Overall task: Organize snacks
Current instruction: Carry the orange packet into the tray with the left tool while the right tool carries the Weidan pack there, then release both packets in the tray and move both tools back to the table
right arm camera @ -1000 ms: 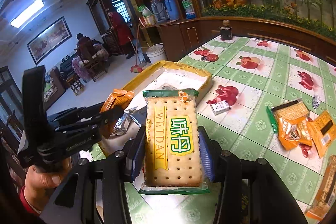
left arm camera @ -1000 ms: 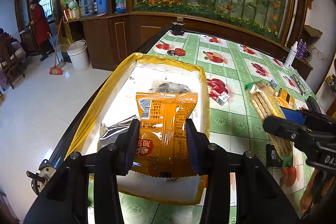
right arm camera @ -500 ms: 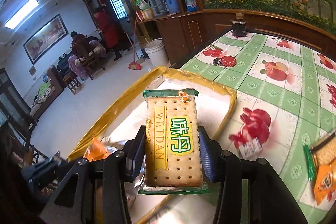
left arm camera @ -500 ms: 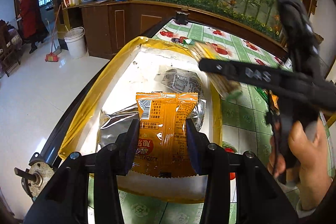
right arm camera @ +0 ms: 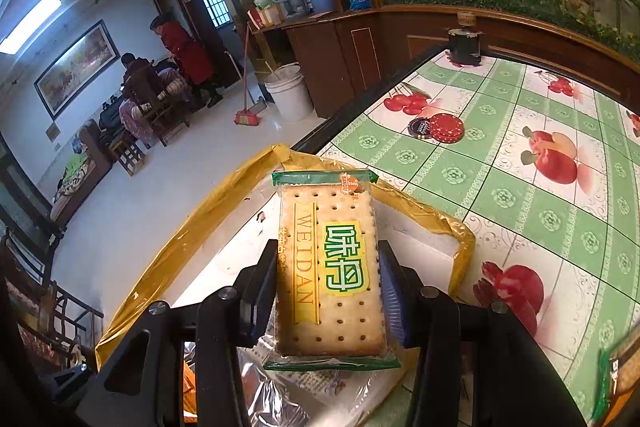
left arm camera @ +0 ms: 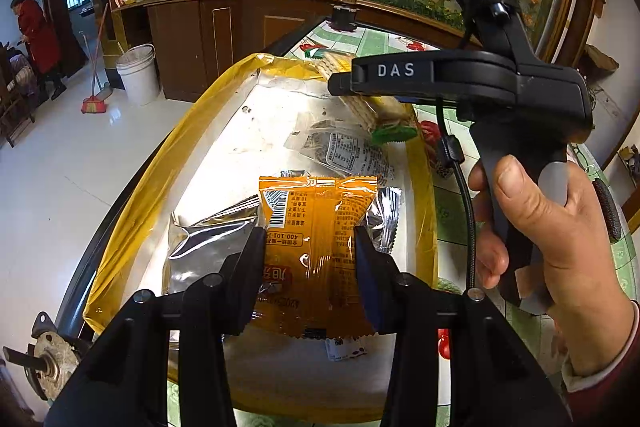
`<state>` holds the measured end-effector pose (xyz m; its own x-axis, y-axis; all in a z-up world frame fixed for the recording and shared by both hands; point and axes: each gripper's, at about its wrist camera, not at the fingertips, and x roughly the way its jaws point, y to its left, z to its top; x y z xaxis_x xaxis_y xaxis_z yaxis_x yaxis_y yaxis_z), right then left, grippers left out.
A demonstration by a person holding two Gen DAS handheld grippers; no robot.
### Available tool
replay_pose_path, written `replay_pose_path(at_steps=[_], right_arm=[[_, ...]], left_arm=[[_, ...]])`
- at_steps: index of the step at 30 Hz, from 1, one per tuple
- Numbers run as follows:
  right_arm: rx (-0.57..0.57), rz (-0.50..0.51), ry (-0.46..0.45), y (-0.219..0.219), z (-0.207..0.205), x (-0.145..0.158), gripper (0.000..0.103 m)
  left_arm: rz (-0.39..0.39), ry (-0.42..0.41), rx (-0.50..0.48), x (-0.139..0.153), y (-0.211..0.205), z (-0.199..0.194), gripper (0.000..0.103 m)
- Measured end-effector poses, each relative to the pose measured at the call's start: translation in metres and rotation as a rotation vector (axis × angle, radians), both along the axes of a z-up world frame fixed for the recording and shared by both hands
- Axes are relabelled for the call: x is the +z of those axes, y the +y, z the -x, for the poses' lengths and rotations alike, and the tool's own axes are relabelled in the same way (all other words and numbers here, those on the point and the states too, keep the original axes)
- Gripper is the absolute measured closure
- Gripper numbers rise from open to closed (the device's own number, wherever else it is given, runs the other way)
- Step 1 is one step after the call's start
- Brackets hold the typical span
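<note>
Right now the left claw (left arm camera: 310, 259) is squeezing a soft, crinkly orange snack packet (left arm camera: 316, 251) over the yellow-edged tray (left arm camera: 160, 163), while the right claw (right arm camera: 328, 291) is pinching a stiff, breakable cracker pack (right arm camera: 328, 267) by its long sides above that tray.

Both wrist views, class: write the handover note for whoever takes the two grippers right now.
Left gripper: shut on the orange snack packet, held over the yellow-rimmed tray.
Right gripper: shut on the cracker pack, above the tray's far end.
Done: a silver packet and a clear-wrapped packet lie in the tray.
Left: release both held packs into the tray, then collect the snacks that remain on the tablecloth.
</note>
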<state>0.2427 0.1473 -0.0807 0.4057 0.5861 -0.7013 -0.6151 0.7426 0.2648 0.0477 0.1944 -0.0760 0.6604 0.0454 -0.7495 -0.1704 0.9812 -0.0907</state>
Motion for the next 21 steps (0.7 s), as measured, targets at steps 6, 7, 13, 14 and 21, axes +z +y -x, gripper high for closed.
replay_pose_path(at_steps=[6, 7, 13, 14, 21], right_arm=[[0.004, 0.016, 0.010, 0.005, -0.001, -0.006, 0.054], [0.000, 0.020, 0.011, 0.005, -0.001, -0.006, 0.053], [-0.036, -0.007, 0.016, -0.012, 0.004, -0.001, 0.042], [-0.041, -0.019, 0.017, -0.018, 0.006, 0.001, 0.039], [-0.075, -0.059, -0.014, -0.056, 0.035, 0.021, 0.030]], left_arm=[[0.016, 0.017, 0.008, -0.004, 0.003, -0.005, 0.062], [0.023, 0.023, 0.010, -0.005, 0.004, -0.006, 0.061], [-0.002, 0.038, 0.039, -0.005, 0.004, -0.006, 0.055], [-0.010, 0.035, 0.046, -0.003, 0.004, -0.005, 0.054], [-0.075, -0.005, 0.074, 0.009, -0.004, 0.004, 0.028]])
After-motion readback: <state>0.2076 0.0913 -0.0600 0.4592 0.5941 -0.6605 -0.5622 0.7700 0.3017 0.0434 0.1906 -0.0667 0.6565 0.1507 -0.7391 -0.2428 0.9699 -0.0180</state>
